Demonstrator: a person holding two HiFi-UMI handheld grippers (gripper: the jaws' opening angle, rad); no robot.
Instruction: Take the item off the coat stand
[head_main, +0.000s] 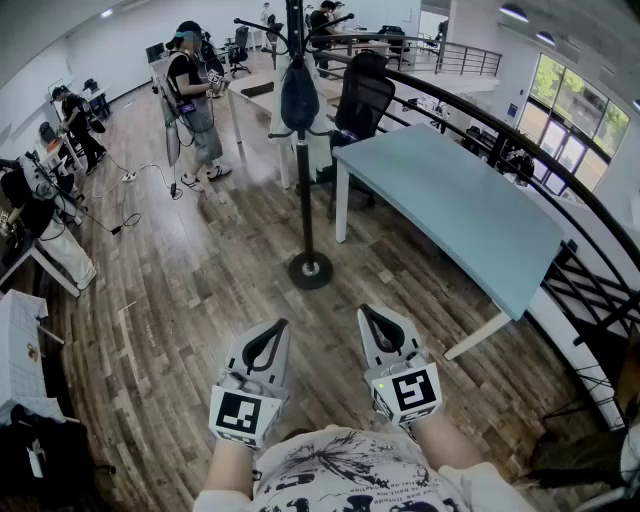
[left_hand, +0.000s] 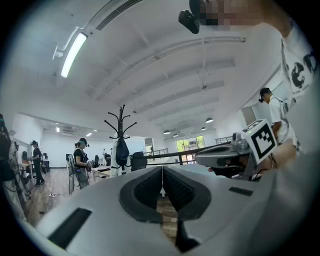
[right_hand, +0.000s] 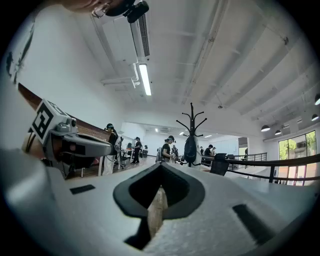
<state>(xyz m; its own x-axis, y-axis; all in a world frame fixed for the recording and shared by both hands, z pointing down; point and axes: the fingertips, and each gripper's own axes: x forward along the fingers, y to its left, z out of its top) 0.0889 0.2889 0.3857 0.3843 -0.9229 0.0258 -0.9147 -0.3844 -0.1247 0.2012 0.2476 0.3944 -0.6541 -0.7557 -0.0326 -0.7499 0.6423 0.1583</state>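
A black coat stand (head_main: 305, 190) rises from a round base on the wooden floor, a few steps ahead of me. A dark bag (head_main: 299, 95) hangs from its upper hooks, with something white behind it. Both grippers are held low and level in front of my body, well short of the stand. The left gripper (head_main: 274, 328) and the right gripper (head_main: 366, 314) are both shut with nothing between the jaws. The left gripper view shows the stand (left_hand: 121, 125) and the bag (left_hand: 121, 151) in the distance. In the right gripper view the stand (right_hand: 191, 120) and bag (right_hand: 190, 149) also lie far ahead.
A light blue table (head_main: 470, 210) stands to the right of the stand, with a black office chair (head_main: 362, 95) behind it. A dark railing (head_main: 540, 160) runs along the right. A person (head_main: 195, 110) stands at the back left, and cables lie on the floor there.
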